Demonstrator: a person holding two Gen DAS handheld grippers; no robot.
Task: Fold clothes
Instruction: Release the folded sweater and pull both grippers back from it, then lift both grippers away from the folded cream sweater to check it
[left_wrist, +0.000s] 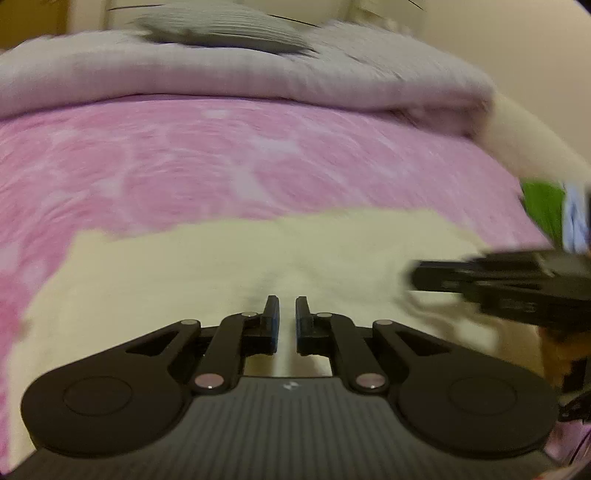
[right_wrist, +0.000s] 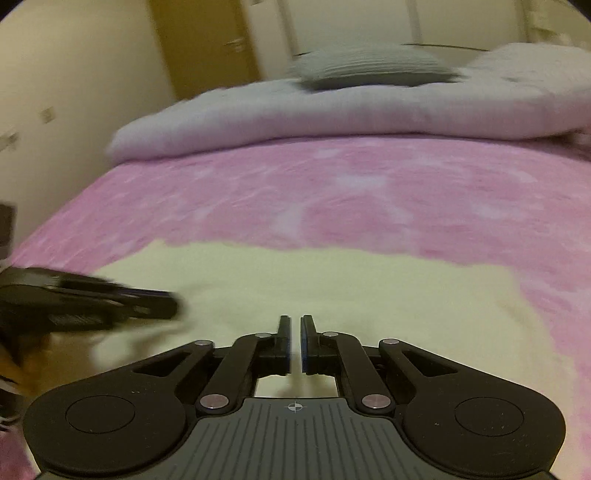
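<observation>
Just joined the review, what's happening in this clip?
A person holds two grippers over a cream garment spread on a pink bed cover. The left gripper and right gripper are both nearly closed, low over the cloth; whether either pinches fabric isn't clear. A grey pillow lies beyond.

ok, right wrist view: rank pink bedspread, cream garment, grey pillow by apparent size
1. Pink bedspread, widest, spans the frame.
2. Cream garment, partly hidden by the right gripper, so likely bigger than it shows.
3. Grey pillow, smallest, though it lies farthest from the camera, so its true size is unsure.
</observation>
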